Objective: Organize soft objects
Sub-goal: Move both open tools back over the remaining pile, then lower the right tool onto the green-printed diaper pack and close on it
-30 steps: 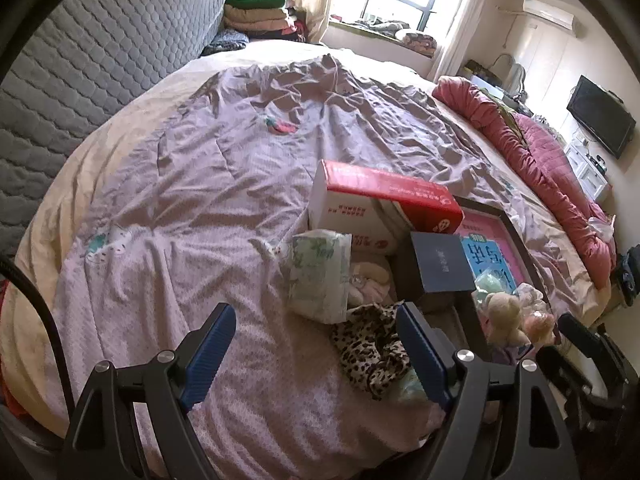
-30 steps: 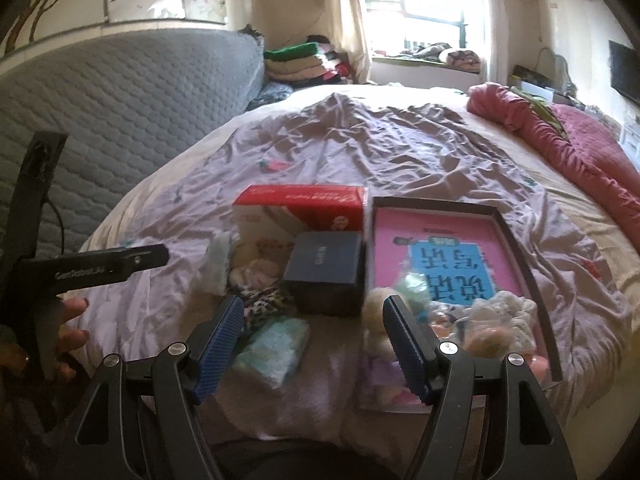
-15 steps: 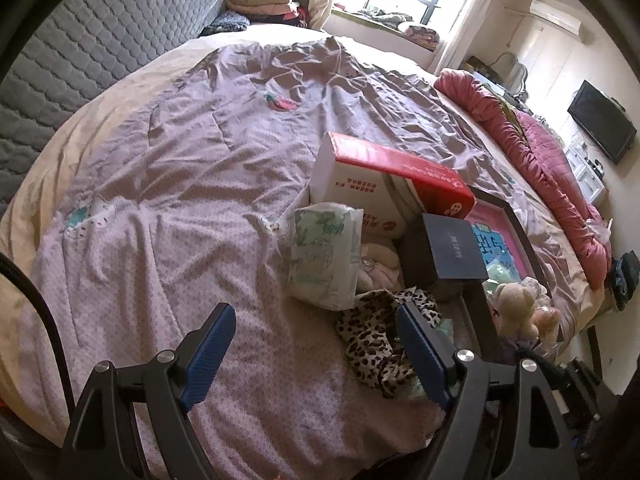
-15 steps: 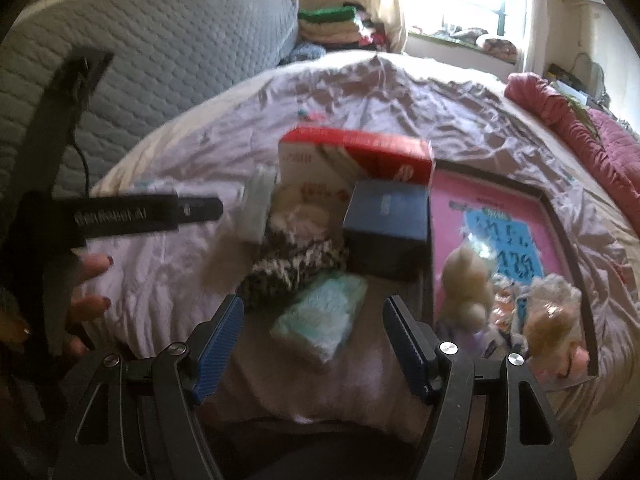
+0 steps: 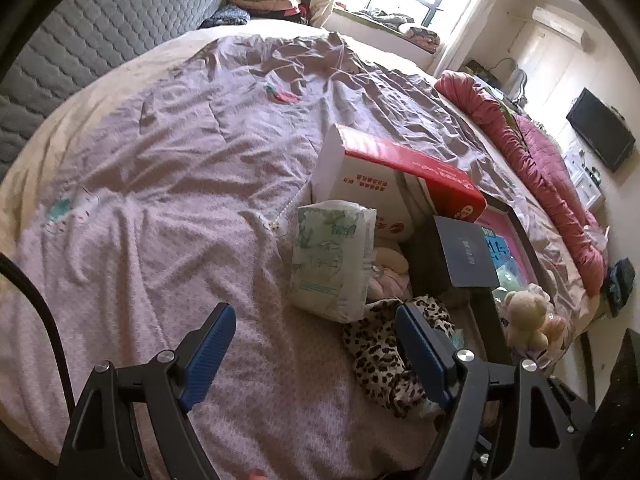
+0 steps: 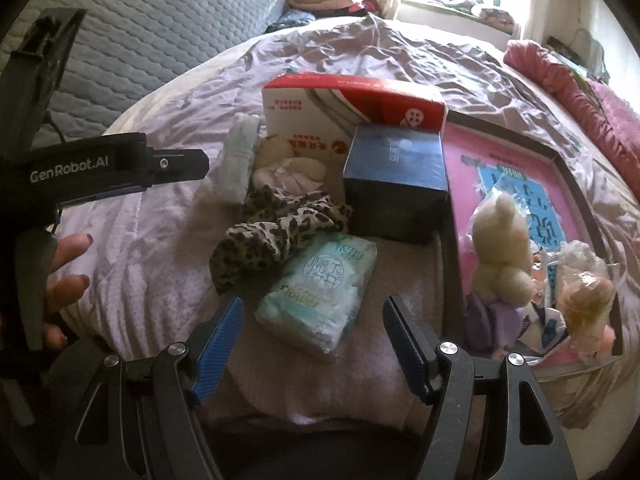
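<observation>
On the lilac bedspread lies a pile of soft things. A green-printed tissue pack (image 5: pixel 332 256) stands near a leopard-print cloth (image 5: pixel 384 356) (image 6: pixel 276 232). My left gripper (image 5: pixel 316 354) hangs open just before them, holding nothing. A pale blue tissue pack (image 6: pixel 320 292) lies right ahead of my right gripper (image 6: pixel 312 336), which is open and empty above the bed's near edge. A cream plush bear (image 6: pixel 502 256) (image 5: pixel 524 318) and a bagged doll (image 6: pixel 584 300) rest in a pink-lined tray (image 6: pixel 452 248). A pinkish soft toy (image 6: pixel 288 172) sits behind the leopard cloth.
A red-and-white carton (image 5: pixel 392 172) (image 6: pixel 352 116) and a dark blue box (image 6: pixel 396 184) (image 5: pixel 464 252) stand behind the pile. A grey quilted headboard (image 5: pixel 100 32) lies far left, a red quilt (image 5: pixel 540 176) along the right. A hand (image 6: pixel 64 268) grips the left tool's handle.
Both grippers have sunk toward the bed and tipped downward. The pile looks larger in both views; the blue tissue pack now lies right ahead of the right jaws. Jaws unchanged.
</observation>
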{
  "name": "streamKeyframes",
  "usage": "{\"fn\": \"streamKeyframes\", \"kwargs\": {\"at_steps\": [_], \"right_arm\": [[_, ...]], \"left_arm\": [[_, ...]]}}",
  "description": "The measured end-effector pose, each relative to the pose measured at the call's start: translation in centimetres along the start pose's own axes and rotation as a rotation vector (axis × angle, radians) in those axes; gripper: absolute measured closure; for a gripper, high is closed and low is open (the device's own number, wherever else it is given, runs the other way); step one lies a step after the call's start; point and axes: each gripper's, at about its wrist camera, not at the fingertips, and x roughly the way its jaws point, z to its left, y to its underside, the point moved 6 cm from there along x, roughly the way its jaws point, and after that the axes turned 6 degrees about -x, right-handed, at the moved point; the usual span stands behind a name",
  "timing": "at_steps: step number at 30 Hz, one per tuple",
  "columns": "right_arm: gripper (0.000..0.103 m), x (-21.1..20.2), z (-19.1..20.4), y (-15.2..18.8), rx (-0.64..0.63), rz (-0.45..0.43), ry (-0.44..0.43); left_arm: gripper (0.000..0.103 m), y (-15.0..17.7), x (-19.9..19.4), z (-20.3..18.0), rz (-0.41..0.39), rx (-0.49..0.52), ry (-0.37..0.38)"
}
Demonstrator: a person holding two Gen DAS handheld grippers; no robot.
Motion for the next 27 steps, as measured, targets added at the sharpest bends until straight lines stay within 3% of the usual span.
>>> {"fn": "streamKeyframes", "kwargs": {"at_steps": [18, 27], "right_arm": [[0.029, 4.7, -0.4, -0.5, 0.043, 0.099, -0.004], [0.034, 5.2, -1.1, -0.7, 0.071, 0.09, -0.032]], "left_arm": [[0.02, -1.2, 4.3, 0.8, 0.04, -0.068, 0.075], [0.02, -1.7, 6.1, 0.2, 0.04, -0.044, 0.088]]}}
